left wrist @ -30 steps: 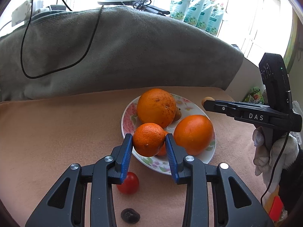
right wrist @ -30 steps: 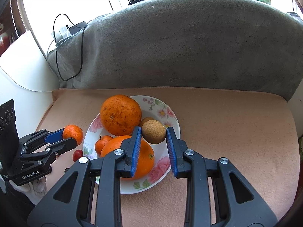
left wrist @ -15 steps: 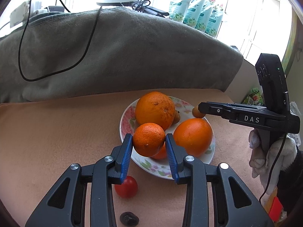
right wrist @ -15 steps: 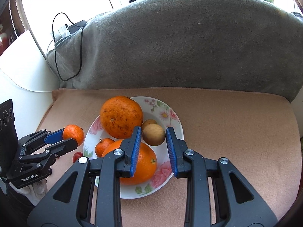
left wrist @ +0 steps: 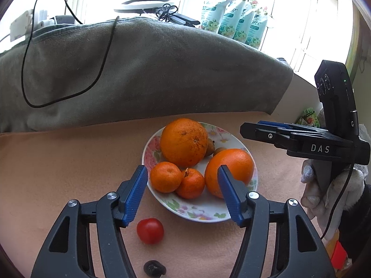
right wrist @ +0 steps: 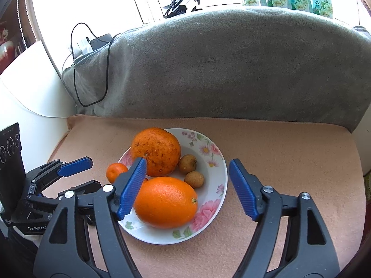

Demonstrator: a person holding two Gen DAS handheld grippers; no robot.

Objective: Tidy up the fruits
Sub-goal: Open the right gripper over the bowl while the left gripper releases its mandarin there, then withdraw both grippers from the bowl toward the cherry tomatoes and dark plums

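- grey blanket (left wrist: 143, 74) across the far side, black cable (left wrist: 69, 97) draped on it; same as a second ago
- peach cloth (right wrist: 289, 153) covers the surface, floral plate (right wrist: 208, 217) sits mid-cloth, not shifted
- left gripper (left wrist: 183, 194) jaws opening, nothing between the pads now; a second ago it was clamped on a mandarin above the plate's near-left rim
- right gripper (right wrist: 186, 190) jaws opening wide, empty; a second ago it pinched a small brown fruit over the plate
- speckled orange (left wrist: 184, 142) on far side of plate, unmoved
- smooth orange (left wrist: 229, 172) on near-right of plate, unmoved
- released mandarin (left wrist: 165, 177) now rests on plate's near-left, touching second mandarin (left wrist: 191, 183) just right of it
- red tomato (left wrist: 150, 230) on the cloth, off the plate, near side, between the left gripper's arms
- two brown fruits (right wrist: 187, 164) (right wrist: 194, 179) on the plate right of the speckled orange; nearer one is the dropped one
- dark small lump (left wrist: 154, 268) on cloth, nearest edge; cannot tell what it is
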